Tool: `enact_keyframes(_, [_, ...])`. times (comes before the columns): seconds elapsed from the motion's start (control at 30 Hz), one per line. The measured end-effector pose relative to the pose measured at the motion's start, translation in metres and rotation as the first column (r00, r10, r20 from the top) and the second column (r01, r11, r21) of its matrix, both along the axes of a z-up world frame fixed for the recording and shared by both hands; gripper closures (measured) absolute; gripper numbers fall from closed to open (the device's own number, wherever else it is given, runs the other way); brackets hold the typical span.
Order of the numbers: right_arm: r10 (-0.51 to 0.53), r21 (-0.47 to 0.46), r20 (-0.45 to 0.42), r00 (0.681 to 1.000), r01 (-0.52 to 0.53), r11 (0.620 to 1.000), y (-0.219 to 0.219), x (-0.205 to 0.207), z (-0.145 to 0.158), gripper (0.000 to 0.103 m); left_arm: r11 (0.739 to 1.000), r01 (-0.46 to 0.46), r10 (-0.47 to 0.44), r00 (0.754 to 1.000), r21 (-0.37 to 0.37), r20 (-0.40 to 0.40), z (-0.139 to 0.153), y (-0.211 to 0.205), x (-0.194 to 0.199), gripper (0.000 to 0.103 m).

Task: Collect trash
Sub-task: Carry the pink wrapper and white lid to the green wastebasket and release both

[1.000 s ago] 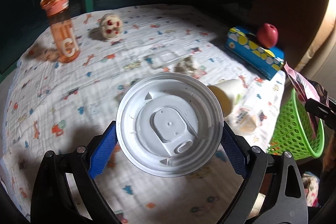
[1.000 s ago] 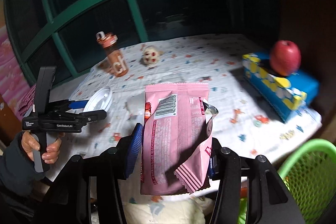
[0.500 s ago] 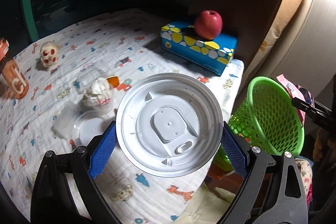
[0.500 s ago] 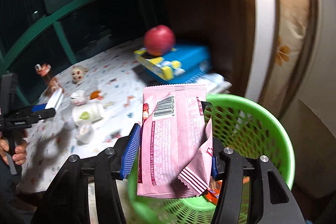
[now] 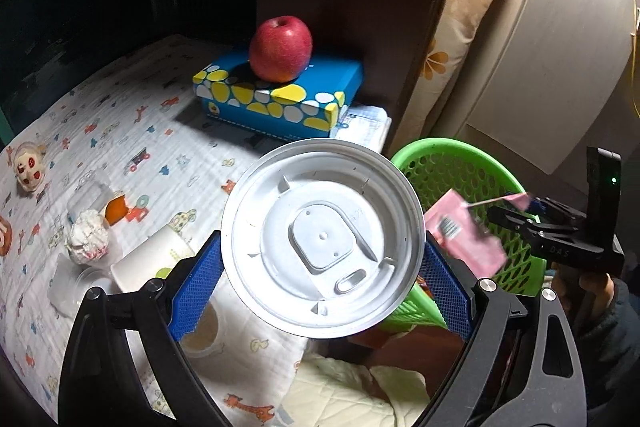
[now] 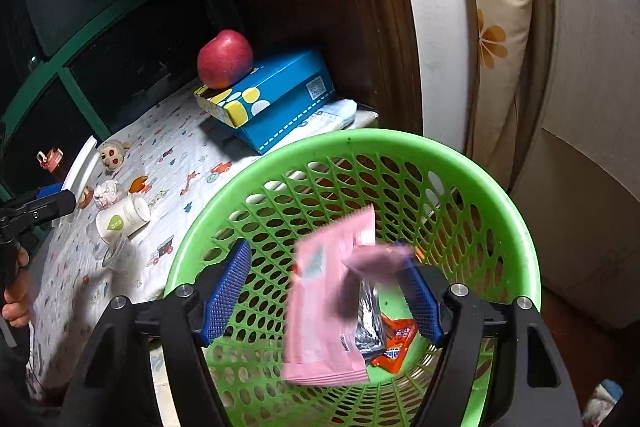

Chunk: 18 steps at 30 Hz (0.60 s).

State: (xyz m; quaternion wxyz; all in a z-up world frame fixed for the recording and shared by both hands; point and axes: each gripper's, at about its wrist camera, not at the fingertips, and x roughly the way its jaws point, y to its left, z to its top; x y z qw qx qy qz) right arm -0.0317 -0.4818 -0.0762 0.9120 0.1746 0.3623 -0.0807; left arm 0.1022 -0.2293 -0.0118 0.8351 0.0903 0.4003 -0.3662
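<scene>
My left gripper (image 5: 320, 279) is shut on a white plastic cup lid (image 5: 322, 239), held over the table edge beside the green mesh basket (image 5: 476, 163). My right gripper (image 6: 324, 291) is open above the basket (image 6: 500, 211). The pink snack wrapper (image 6: 324, 311) is blurred and falling free between the open jaws into the basket; it also shows in the left wrist view (image 5: 464, 235). An orange wrapper (image 6: 396, 343) lies on the basket floor. A white paper cup (image 5: 148, 263) lies on its side on the table, with a crumpled paper ball (image 5: 88, 239) and clear plastic cups (image 5: 76, 291) near it.
A red apple (image 5: 280, 49) sits on a blue tissue box (image 5: 280, 99) at the table's far right. A small doll head (image 5: 28, 167) lies at the left. An orange bottle (image 6: 50, 159) stands far back. A wall and cushion (image 5: 460, 39) rise behind the basket.
Both grippers swung right toward the basket. My right gripper moved over the basket, opened and let go of the pink wrapper, which now falls in. The left still holds the lid.
</scene>
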Motion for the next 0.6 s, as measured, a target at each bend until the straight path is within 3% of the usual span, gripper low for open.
enact_keyframes(0.27, [-0.045, -0.004, 0.042, 0.998, 0.045, 0.999, -0.015, -0.019, 0.01, 0.033, 0.997, 0.079, -0.079, 0.997, 0.021, -0.002, -0.002, -0.039, -0.012, 0.012])
enact_keyframes(0.6, [-0.132, -0.015, 0.135, 0.982, 0.135, 0.991, -0.035, -0.066, 0.035, 0.028, 0.973, 0.219, -0.215, 0.975, 0.072, -0.06, -0.029, -0.11, -0.037, 0.012])
